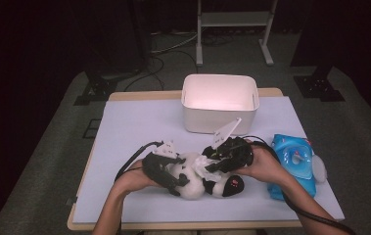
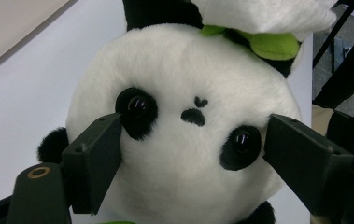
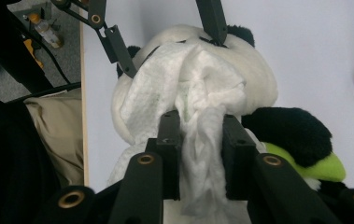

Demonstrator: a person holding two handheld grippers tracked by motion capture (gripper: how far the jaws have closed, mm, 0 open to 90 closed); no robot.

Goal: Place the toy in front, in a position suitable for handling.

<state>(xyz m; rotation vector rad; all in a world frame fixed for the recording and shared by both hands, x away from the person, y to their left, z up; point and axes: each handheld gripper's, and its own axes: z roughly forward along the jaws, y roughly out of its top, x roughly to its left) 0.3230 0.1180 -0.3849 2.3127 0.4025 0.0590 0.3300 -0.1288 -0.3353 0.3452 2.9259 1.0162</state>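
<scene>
High view has the left tongs clamped wide around the plush panda head, near the bench front edge. Left gripper view shows its face, a jaw pressing each cheek at 3 and 9 o'clock. The right tongs pinch a white wipe, seen in the right gripper view draped over the head. The white bin sits at 12 o'clock, blue wipes pack at 3; bare bench at 9 and 10.
</scene>
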